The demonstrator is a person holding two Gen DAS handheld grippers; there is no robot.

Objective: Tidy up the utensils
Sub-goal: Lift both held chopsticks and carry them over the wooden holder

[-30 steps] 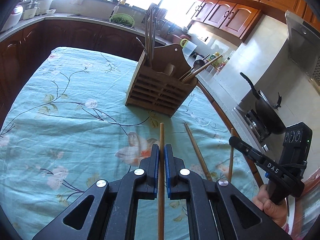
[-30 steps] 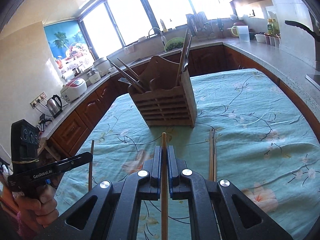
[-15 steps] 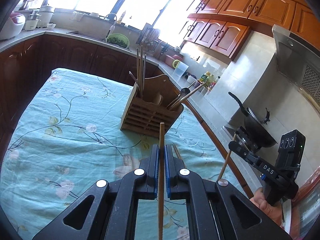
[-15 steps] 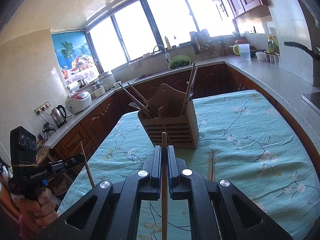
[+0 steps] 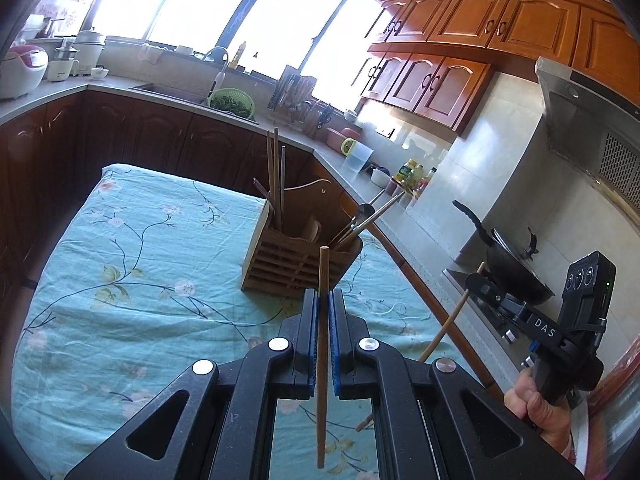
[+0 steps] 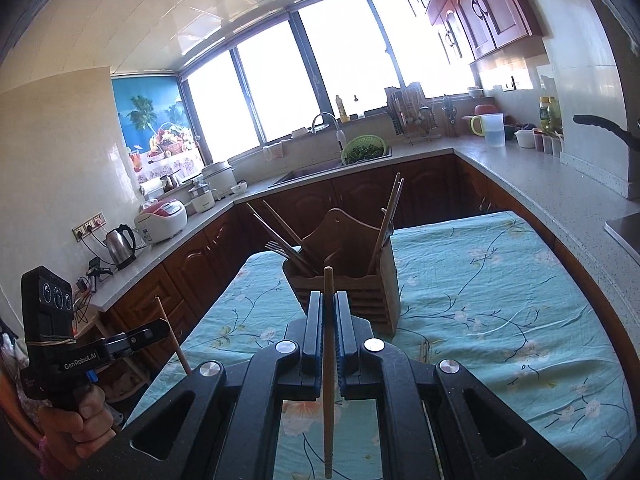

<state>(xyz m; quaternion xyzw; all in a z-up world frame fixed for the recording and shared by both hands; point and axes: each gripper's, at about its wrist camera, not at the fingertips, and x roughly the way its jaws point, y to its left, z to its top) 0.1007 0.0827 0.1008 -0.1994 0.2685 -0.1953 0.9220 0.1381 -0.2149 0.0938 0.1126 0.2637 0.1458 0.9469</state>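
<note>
Left chopstick: a slim brown wooden chopstick [image 5: 322, 320] was pinched between the blue-padded jaws of the left gripper [image 5: 324, 300], its tip pointing toward the holder, clear of the bench.
Right chopstick: a matching wooden chopstick [image 6: 329, 340] was pinched the same way in the right gripper [image 6: 329, 300].
Destination: the slatted brown wooden utensil holder [image 5: 294, 264] stood on the floral teal cloth [image 5: 132, 280], chopsticks and metal cutlery already leaning in its compartments.
Risk, slip: each thin round stick sat in a narrow pinch and could swivel or slide if tilted.
Risk, collision: a tip could strike the leaning utensils or the holder rim and tip the holder.
Risk, clash: both sticks converging on one compartment could cross.
</note>
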